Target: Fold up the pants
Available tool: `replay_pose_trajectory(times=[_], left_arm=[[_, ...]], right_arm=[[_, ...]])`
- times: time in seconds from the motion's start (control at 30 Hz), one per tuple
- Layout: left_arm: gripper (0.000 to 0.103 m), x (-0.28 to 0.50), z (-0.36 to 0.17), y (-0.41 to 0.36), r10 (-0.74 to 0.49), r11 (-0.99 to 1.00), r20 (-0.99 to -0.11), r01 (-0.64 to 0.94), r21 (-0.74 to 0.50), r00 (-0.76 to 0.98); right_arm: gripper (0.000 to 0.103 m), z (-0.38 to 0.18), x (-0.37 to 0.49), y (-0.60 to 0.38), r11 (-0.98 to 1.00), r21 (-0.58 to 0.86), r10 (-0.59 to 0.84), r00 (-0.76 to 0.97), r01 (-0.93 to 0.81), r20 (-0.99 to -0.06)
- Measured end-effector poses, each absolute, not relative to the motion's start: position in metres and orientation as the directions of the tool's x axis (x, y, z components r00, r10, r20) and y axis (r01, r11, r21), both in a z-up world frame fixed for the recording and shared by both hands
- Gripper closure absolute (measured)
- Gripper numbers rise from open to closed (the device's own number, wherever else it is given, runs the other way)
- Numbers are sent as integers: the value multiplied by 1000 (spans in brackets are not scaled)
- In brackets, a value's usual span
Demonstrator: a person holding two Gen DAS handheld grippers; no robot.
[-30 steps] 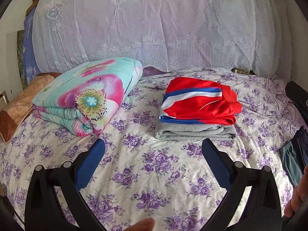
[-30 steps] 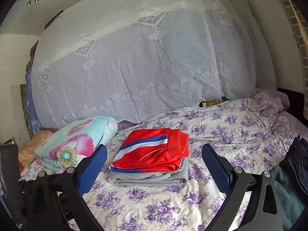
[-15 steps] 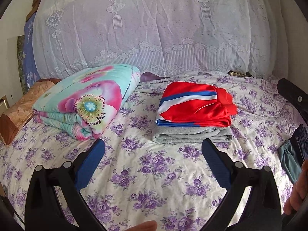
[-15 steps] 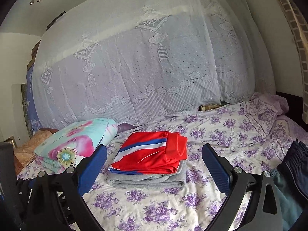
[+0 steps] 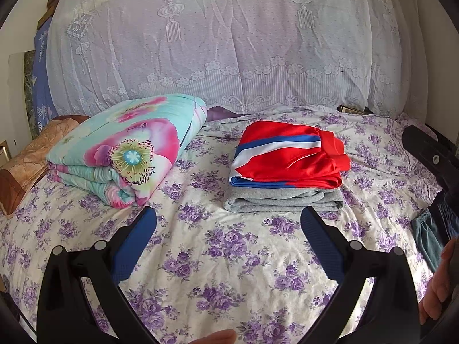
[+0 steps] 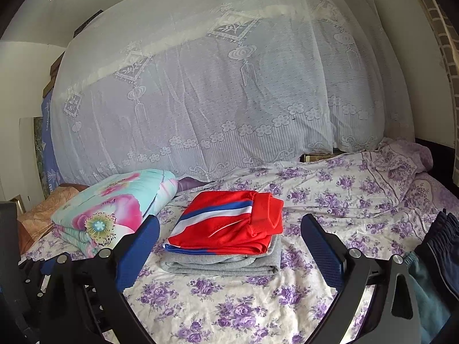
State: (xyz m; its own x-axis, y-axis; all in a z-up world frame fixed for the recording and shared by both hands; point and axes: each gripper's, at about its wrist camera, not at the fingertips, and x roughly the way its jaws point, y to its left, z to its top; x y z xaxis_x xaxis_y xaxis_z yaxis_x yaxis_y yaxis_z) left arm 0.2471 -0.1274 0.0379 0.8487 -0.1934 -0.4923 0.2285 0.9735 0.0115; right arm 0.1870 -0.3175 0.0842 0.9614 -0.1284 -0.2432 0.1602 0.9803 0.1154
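Note:
A folded red garment with a blue and white stripe point(image 5: 289, 157) lies on top of folded grey pants point(image 5: 284, 199) in the middle of the bed; the stack also shows in the right wrist view point(image 6: 226, 223). Dark navy and teal pants point(image 6: 439, 261) lie bunched at the right edge of the bed, seen also in the left wrist view point(image 5: 430, 235). My left gripper point(image 5: 228, 240) is open and empty, held above the sheet in front of the stack. My right gripper point(image 6: 229, 252) is open and empty, in front of the stack.
A folded floral quilt point(image 5: 126, 149) lies at the left of the bed, with a brown pillow point(image 5: 25, 163) beyond it. A white lace curtain point(image 5: 229, 43) hangs behind the bed. The purple-flowered sheet point(image 5: 229, 258) covers the bed.
Both grippers have pulled back and tilted up a little, so the folded stack sits lower in both views. Both stay open and empty.

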Motion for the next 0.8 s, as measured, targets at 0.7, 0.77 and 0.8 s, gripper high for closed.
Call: replay_pose_trajectory(times=[0.7, 0.77, 0.8], left_arm=[[5, 242, 40, -128, -172, 977, -447, 210, 36, 878], [5, 244, 40, -128, -182, 975, -459, 220, 30, 870], [5, 244, 40, -127, -182, 975, -462, 219, 27, 868]], right_arm=[[4, 80, 191, -319, 980, 110, -131, 957, 164, -259], [4, 80, 191, -319, 980, 109, -133, 956, 166, -261], [4, 80, 191, -319, 980, 108, -134, 955, 167, -263]])
